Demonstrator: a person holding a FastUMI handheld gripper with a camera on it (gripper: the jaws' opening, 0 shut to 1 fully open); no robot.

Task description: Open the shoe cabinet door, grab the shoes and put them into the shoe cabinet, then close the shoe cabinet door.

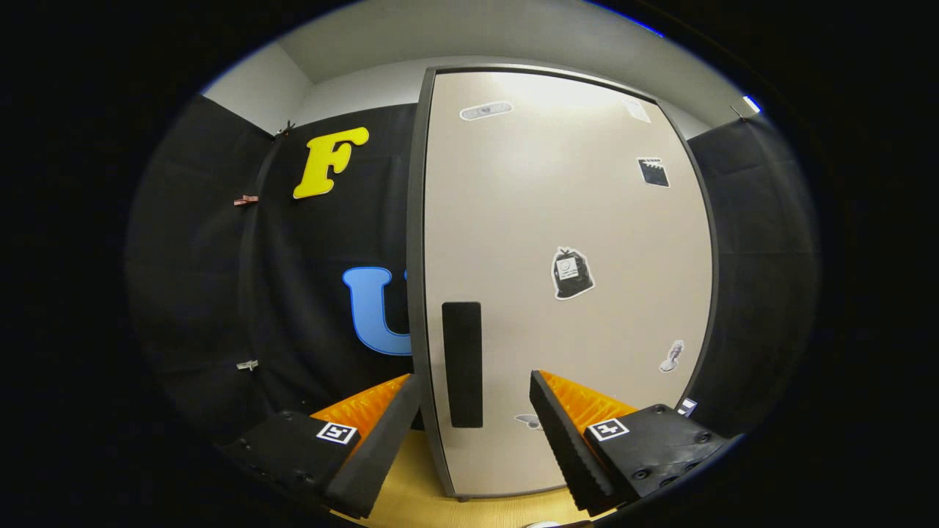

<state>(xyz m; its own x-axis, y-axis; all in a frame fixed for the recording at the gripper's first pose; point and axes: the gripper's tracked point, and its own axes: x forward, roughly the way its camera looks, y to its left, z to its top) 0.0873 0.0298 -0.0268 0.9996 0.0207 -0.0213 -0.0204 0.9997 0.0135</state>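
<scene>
While fingers [473, 440] are spreading wide and gripping nothing, shoe cabinet door [568, 279] is standing shut just ahead of them, long axis upright, flat face turning toward camera. Black handle strip [462, 364] (vertical, near door's left edge) is sitting between fingertips, apart from both. Dark frame edge [416, 279] is running alongside. Wooden tabletop [414, 488] is showing below.

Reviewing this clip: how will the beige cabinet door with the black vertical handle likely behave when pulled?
The beige cabinet door looks like a flat rigid panel, so it should probably swing rather than flex. Its black vertical handle sits near one edge, suggesting hinges opposite. The open hand-held gripper brackets that handle, whose smooth face may slip.
</scene>
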